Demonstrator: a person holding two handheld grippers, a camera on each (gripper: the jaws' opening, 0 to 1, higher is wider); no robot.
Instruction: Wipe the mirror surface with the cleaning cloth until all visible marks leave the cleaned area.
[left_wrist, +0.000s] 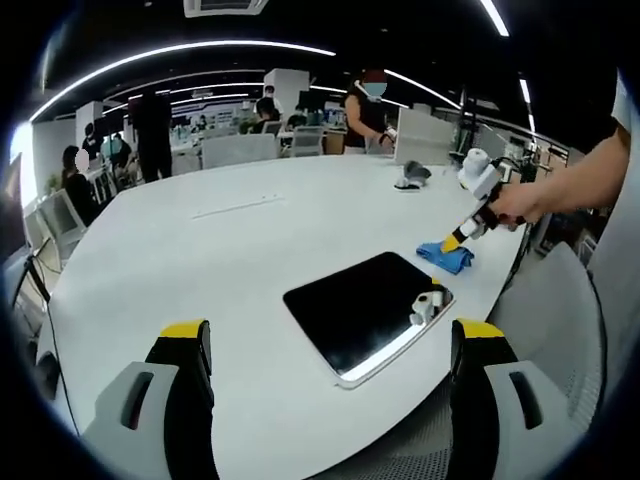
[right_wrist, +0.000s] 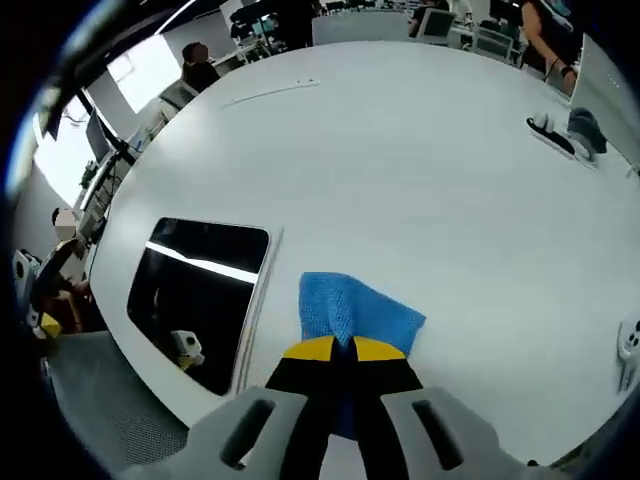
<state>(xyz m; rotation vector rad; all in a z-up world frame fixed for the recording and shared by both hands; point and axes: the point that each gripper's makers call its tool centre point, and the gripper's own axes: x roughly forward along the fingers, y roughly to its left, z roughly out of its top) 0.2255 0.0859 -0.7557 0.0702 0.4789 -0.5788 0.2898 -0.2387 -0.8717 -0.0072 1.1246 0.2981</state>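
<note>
right claw (right_wrist: 335, 352) is pinched closed on the near edge of the crumpled blue cleaning cloth (right_wrist: 352, 312), w/ the cloth still resting on the white round counter (right_wrist: 420, 150), prob to lift it. flat dark rectangular mirror (right_wrist: 200, 285) lies to its left, cloth just beside, not touching. left claw (left_wrist: 330, 350) gapes wide, empty, hovering short of the mirror (left_wrist: 365, 305).

Your mirror (left_wrist: 365, 313) lies flat on the white table (left_wrist: 250, 250) near its edge, a dark rectangular pane with rounded corners and a thin pale rim, reflecting ceiling lights. Your cleaning cloth (right_wrist: 350, 318), blue and crumpled, lies on the table just beside the mirror, apart from it, pinched at one end between the right gripper's (right_wrist: 334, 349) jaws.
</note>
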